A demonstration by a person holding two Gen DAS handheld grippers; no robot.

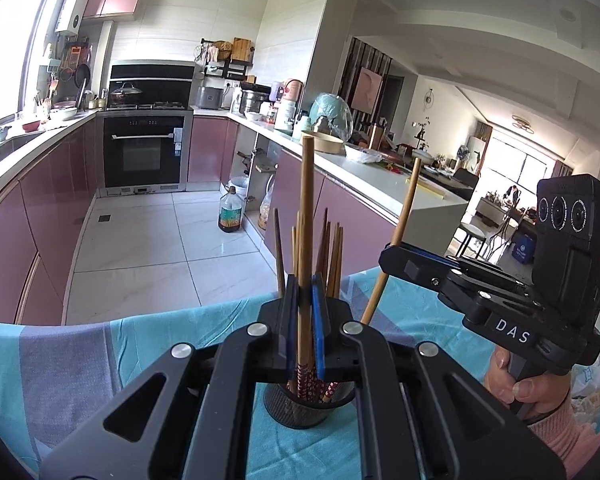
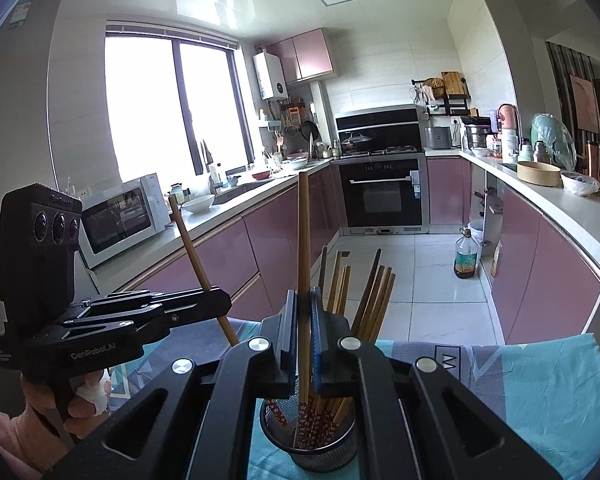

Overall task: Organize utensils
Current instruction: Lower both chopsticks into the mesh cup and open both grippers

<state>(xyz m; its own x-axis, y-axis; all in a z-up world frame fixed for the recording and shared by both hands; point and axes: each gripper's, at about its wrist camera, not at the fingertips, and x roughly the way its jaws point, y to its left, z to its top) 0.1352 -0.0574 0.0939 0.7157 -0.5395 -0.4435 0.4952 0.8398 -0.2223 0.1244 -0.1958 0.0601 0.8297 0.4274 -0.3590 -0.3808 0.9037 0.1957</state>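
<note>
Nearest the lens, a chopstick (image 1: 306,240) is pinched upright between the left tongs (image 1: 305,320), its patterned lower end dipped into the mesh cup (image 1: 296,410) just below. In the other wrist view, a second chopstick (image 2: 304,264) is gripped the same way by the right tongs (image 2: 303,336), standing near vertical with its red-patterned tip inside the cup (image 2: 312,440). Both tongs are seen clenched on their sticks, each tilted in the other's view. A bundle of chopsticks (image 2: 364,300) is already leaned in the cup, fanned to the right. The cup is set on a worktop draped in a blue and grey cloth (image 1: 80,360). Beyond the cloth's edge, a white tiled floor (image 1: 148,240) is seen, with a dark bottle (image 1: 231,210) stood by the pink cabinets. Farthest back, a black oven (image 2: 382,196) is built in under the hob, and a white microwave (image 2: 124,218) is parked on the counter by the window
</note>
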